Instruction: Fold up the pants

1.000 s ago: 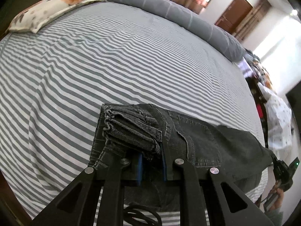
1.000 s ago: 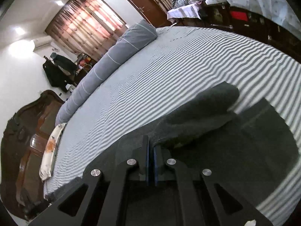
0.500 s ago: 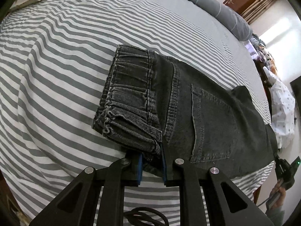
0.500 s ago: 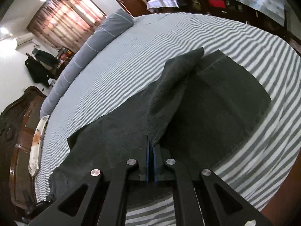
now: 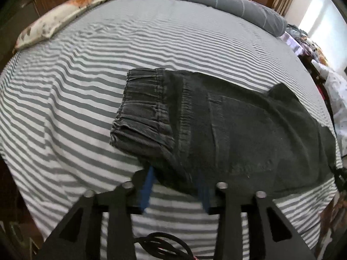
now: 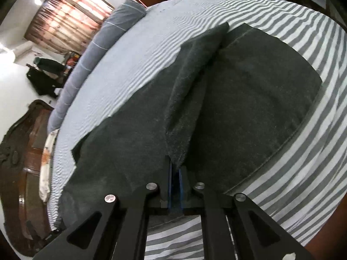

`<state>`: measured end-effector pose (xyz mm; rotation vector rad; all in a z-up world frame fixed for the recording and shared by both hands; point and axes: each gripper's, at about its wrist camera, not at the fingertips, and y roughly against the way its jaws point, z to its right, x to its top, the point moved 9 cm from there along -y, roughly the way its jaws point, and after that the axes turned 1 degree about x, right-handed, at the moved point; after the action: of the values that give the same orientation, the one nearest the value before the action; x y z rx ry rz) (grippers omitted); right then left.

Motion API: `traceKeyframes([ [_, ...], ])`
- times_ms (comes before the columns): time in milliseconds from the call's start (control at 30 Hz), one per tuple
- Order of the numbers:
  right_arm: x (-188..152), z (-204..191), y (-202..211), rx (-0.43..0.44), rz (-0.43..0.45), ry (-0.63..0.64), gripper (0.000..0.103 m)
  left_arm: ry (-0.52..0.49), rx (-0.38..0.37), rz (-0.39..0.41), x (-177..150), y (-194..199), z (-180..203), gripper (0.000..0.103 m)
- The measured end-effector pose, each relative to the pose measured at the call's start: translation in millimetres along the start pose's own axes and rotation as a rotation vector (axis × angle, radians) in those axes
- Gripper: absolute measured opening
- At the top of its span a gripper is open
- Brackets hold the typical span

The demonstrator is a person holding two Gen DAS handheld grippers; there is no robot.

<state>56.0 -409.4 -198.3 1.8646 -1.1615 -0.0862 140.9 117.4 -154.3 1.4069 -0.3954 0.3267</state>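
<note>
The bed [image 5: 91, 82], dressed in a smooth grey-and-white striped sheet, is serving as the folding ground. The pants [image 5: 227, 130], heavy washed-black denim, are lying folded lengthwise near its front edge, the gathered elastic waistband [image 5: 143, 108] turned toward the patterned pillow [image 5: 54, 23]. The left tongs [image 5: 175, 190] have just been opening: their blue pads are standing apart, the waistband corner resting loosely between them (a release, by the look of it). The right tongs [image 6: 175, 171] are pinching a raised ridge of leg fabric, probably lowering it flat.
</note>
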Motion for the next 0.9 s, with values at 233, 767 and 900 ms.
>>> traceKeyframes([
  [233, 8.1, -7.9, -1.7, 0.084, -0.016, 0.009, 0.008, -0.199, 0.01, 0.141, -15.5, 37.8, 63.2, 0.043],
  [767, 31.4, -27.6, 11.6, 0.174, -0.049, -0.019, 0.006, -0.726, -0.256, 0.213, -69.4, 13.9, 326.0, 0.047],
  [900, 31.1, -30.8, 11.4, 0.182, -0.055, -0.015, 0.006, -0.802, -0.221, 0.255, -69.6, 2.2, 371.1, 0.047],
])
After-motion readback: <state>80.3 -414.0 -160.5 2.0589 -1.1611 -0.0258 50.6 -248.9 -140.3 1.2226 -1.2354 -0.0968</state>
